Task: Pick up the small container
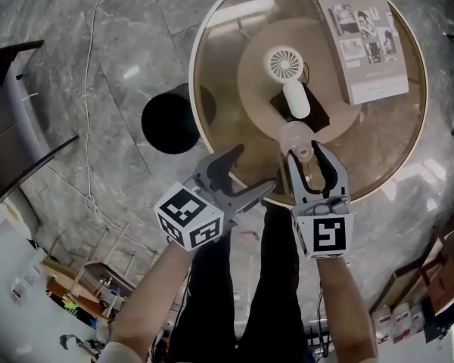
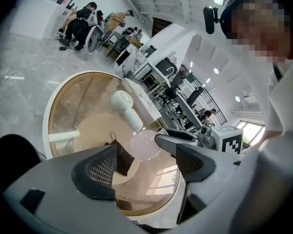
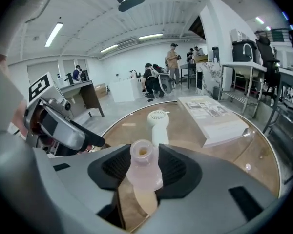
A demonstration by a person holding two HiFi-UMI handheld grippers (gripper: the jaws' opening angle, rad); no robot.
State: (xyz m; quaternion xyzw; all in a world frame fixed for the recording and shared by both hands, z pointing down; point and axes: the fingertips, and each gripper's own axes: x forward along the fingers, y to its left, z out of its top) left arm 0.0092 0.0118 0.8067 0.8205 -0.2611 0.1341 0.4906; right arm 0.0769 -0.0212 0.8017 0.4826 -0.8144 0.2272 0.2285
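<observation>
Clamping the pink bottle, right tool has it snug between both pads; contents unclear. Left tool is released, empty.

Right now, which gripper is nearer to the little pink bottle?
Right. The right gripper is shut on the pink bottle; the left gripper is open, off to the bottle's left, not touching it.

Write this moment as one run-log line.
step: grasp | right gripper: jaws closed on upright small bottle | left gripper: open, empty | place: near edge of round table
</observation>
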